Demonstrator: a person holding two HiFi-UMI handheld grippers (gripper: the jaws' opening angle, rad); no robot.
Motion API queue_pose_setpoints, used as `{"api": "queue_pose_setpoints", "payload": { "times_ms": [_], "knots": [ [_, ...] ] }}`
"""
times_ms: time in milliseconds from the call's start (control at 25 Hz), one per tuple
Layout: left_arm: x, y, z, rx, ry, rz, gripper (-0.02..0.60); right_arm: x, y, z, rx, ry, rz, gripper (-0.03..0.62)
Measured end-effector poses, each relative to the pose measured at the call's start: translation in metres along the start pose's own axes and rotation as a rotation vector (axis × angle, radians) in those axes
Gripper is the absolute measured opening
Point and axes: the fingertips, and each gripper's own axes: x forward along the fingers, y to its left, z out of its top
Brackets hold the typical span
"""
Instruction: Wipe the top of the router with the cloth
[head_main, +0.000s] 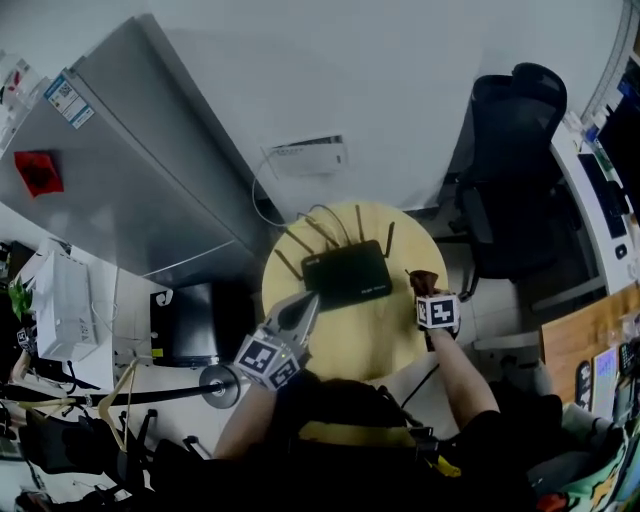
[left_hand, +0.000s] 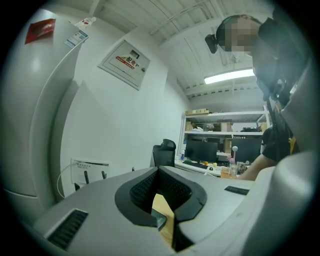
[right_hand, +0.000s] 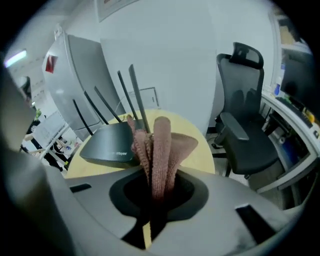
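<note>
White wall and a tall grey cabinet (head_main: 130, 170) stand behind the small round yellow tabletop (head_main: 392, 338) that we look down on, and a black office chair (head_main: 512, 170) sits off its right edge. We see the black router (head_main: 347, 275) lying flat across the far half of the tabletop, its thin antennas (head_main: 322, 232) fanned out along the far edge. Our right gripper (head_main: 424, 284) is at the right edge of the tabletop, just beside the router's right end, and it pinches the brownish-pink cloth (head_main: 425, 280). In the right gripper view the jaws are clamped on the folded cloth (right_hand: 161, 145), which stands up in ridged folds past the right gripper (right_hand: 154, 192), with the router (right_hand: 107, 142) beyond it to the left. The cloth is apart from the router's top; whether it touches the tabletop we cannot tell. Our left gripper (head_main: 308, 305) is over the near-left part of the tabletop, its tip close to the router's near-left corner, and we cannot tell whether the two touch. In the left gripper view the jaws of the left gripper (left_hand: 161, 197) are pressed almost together and hold nothing, and a narrow sliver of yellow tabletop (left_hand: 162, 210) shows through the slit between them.
</note>
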Motion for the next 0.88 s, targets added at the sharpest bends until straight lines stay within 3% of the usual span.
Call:
{"api": "queue_pose_setpoints", "payload": {
  "times_ms": [160, 280, 440, 720, 880],
  "knots": [
    [-0.017, 0.013, -0.001, -0.021, -0.023, 0.059, -0.009, -0.037, -0.008, 0.001, 0.019, -0.151, 0.074, 0.063],
    [-0.027, 0.018, 0.001, -0.042, -0.058, 0.069, -0.009, -0.076, -0.015, -0.001, 0.100, -0.288, 0.116, 0.063],
    [-0.052, 0.009, 0.016, -0.046, -0.128, 0.054, -0.009, -0.124, -0.009, -0.022, 0.116, -0.432, 0.085, 0.063],
    [-0.145, 0.012, 0.033, 0.013, -0.194, 0.053, -0.009, -0.199, 0.053, -0.031, 0.089, -0.662, 0.011, 0.063],
    [-0.209, 0.000, 0.038, 0.034, -0.229, 0.024, -0.009, -0.245, 0.123, -0.045, 0.072, -0.760, 0.007, 0.063]
  ]
}}
